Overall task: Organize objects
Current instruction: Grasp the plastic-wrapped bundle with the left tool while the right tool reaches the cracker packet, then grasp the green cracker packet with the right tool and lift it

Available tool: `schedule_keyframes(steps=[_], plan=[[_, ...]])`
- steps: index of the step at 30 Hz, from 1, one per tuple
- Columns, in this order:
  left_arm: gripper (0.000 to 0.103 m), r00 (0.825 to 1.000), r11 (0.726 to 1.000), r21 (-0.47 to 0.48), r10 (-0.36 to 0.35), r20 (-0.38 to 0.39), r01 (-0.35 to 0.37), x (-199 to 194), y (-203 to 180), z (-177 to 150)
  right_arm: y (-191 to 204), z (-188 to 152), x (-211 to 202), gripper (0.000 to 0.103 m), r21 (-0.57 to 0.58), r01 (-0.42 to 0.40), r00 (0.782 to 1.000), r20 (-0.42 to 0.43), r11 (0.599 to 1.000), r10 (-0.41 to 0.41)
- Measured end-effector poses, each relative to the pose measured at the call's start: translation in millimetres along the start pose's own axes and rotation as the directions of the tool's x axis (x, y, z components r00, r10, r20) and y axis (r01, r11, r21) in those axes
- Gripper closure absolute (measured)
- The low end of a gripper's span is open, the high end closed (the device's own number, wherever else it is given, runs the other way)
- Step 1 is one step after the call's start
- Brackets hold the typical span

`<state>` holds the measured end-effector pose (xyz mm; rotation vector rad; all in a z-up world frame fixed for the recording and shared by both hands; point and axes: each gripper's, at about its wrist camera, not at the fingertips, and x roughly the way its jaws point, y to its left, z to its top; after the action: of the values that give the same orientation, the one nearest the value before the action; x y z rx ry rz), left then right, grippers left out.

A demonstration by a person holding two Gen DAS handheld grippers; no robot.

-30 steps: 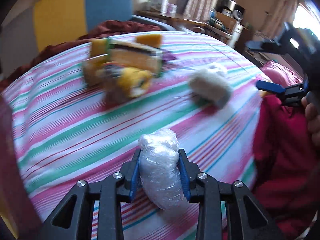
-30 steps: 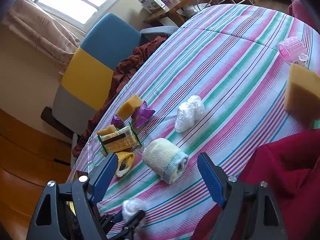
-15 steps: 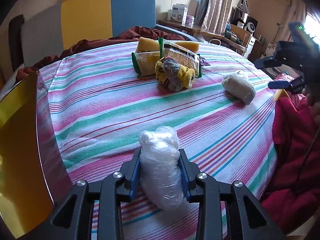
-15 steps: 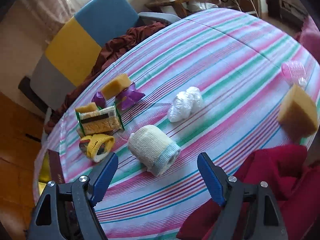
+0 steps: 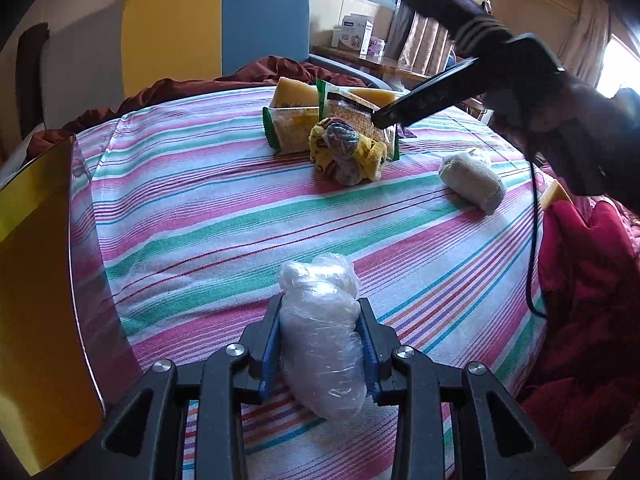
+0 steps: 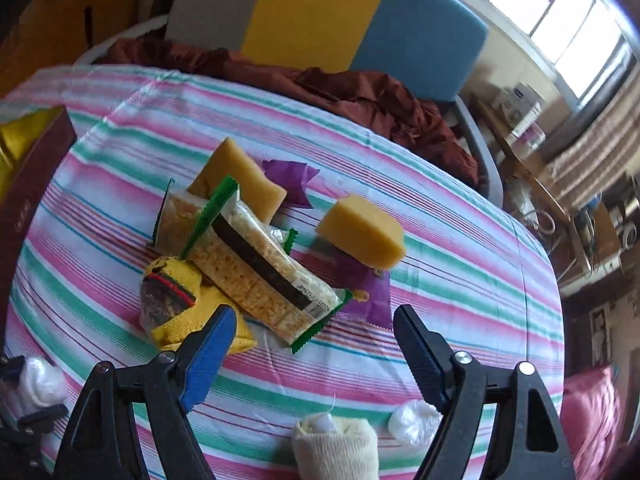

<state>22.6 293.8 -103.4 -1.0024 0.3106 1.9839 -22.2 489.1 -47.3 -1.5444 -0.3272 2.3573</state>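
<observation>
We work over a round table under a striped tablecloth (image 5: 208, 208) in pink, green, white and blue, which fills the middle of both views. Behind it, at the top of both views, stands a chair (image 5: 216, 36) with grey, yellow and blue back panels, and a dark red cloth (image 6: 360, 92) lies bunched on its seat against the table's edge. Further back, in the upper right, we see a window with curtains and a wooden side table bearing small white boxes (image 5: 356, 34); their print is too small for us to read.

At the bottom centre of the left wrist view, our left gripper (image 5: 320, 344) is clamped on a bundle of clear plastic wrap (image 5: 324, 340), held just above the cloth. At the left edge stands a maroon box with a gold lining (image 5: 44, 272).

Our right gripper (image 6: 312, 344) has its blue pads apart with nothing between them, poised above the cluster in the middle of the table: two green-edged snack packets (image 6: 256, 276), a yellow sock rolled around something dark (image 6: 176, 304), two yellow sponges (image 6: 360, 232) and purple wrappers (image 6: 292, 180). The upper packet carries a dark band and a barcode; we cannot read its lettering. At the lower edge of that view lie a rolled cream towel (image 6: 336, 444) and a second plastic bundle (image 6: 412, 420), just beside each other.
</observation>
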Motion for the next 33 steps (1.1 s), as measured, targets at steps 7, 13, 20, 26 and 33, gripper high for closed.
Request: schedule_keyframes(steps=[7, 13, 20, 26, 33], plan=[[0.068, 1.000, 1.000, -0.009, -0.012, 0.002, 0.012, 2.0, 1.0, 1.6, 18.4, 13.1, 25.2, 0.022, -0.167, 0.011, 1.000, -0.023, 0.986, -0.015], [0.067, 1.000, 1.000, -0.009, -0.013, 0.004, 0.013, 2.7, 1.2, 2.1, 13.6, 11.9, 31.5, 0.053, -0.074, -0.066, 0.997, -0.042, 0.995, 0.063], [0.067, 1.000, 1.000, -0.012, -0.014, 0.007, 0.014, 2.3, 1.3, 2.0, -6.2, -15.2, -0.4, 0.058, 0.156, -0.221, 0.971, -0.062, 0.963, 0.233], [0.067, 1.000, 1.000, -0.012, -0.008, 0.007, 0.008, 1.6, 1.0, 1.4, 4.7, -51.0, -10.7, 0.058, 0.271, -0.355, 0.900, -0.161, 0.895, 0.405], [0.067, 1.000, 1.000, 0.010, 0.015, -0.004, -0.015, -1.5, -2.4, -1.5, 20.1, -73.9, -9.0, 0.056, 0.316, -0.347, 0.906, -0.130, 0.883, 0.402]])
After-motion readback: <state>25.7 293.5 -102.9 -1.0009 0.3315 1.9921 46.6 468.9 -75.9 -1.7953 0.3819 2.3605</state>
